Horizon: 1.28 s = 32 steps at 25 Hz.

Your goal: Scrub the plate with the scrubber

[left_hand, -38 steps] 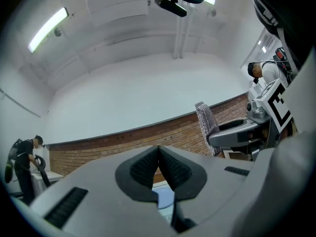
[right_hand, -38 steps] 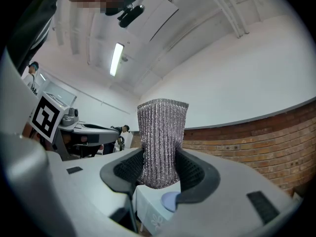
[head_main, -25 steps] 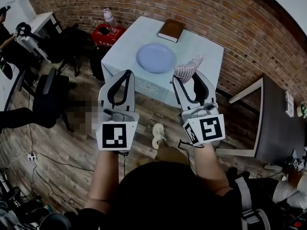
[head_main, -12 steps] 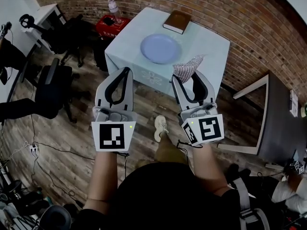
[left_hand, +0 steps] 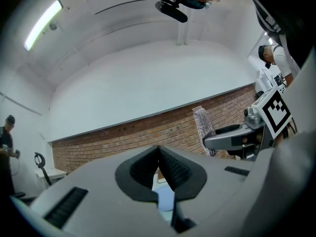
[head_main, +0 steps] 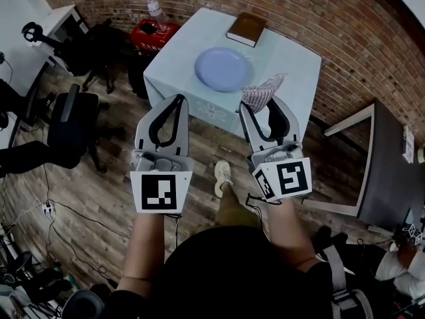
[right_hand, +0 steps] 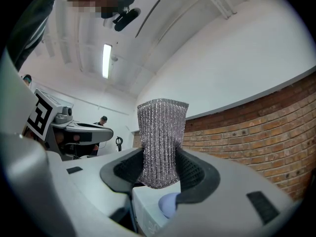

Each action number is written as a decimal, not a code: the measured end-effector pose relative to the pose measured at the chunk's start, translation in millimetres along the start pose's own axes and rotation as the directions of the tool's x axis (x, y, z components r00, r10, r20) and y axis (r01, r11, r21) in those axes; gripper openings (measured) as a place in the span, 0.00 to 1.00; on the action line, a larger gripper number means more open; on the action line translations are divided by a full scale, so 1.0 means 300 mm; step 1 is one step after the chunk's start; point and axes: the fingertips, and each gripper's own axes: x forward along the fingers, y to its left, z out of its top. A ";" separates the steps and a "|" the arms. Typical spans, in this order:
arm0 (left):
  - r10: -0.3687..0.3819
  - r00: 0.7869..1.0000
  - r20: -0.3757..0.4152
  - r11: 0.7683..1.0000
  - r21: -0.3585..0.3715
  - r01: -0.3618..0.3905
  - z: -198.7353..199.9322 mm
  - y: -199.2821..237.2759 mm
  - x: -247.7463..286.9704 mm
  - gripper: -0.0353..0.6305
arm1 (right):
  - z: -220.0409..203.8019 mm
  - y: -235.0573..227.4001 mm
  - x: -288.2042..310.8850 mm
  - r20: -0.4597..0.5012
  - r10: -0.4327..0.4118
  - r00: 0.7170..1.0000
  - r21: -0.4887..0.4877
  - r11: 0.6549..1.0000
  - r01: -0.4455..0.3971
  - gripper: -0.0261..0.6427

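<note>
Clearly the plate lies ahead, slightly left of the right gripper clamping the scrubber; the left gripper is closed, empty.

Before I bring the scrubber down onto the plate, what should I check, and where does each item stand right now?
1. Scrubber clamped in right gripper: ok, fingers press both its sides.
2. Left gripper shut and empty: ok.
3. Plate flat on table, nothing on it: ok.
4. Book apart from plate: ok.
5. Scrubber touching plate: not ok, it is held short of the table.
6. Dirt on plate: cannot tell.
</note>
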 end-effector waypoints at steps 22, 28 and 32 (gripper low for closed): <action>-0.004 0.999 -0.050 1.000 0.016 0.005 -0.100 0.169 0.608 0.09 | -0.069 -0.359 0.569 -0.046 0.039 0.998 0.002 0.999 -0.038 0.37; 0.018 0.998 -0.065 1.000 -0.005 -0.019 -0.139 0.200 0.765 0.09 | -0.094 -0.455 0.707 -0.050 0.060 0.997 0.007 0.998 -0.060 0.37; 0.023 0.997 -0.069 1.000 0.002 -0.023 -0.148 0.215 0.853 0.09 | -0.104 -0.497 0.781 -0.054 0.080 0.995 0.007 0.997 -0.080 0.37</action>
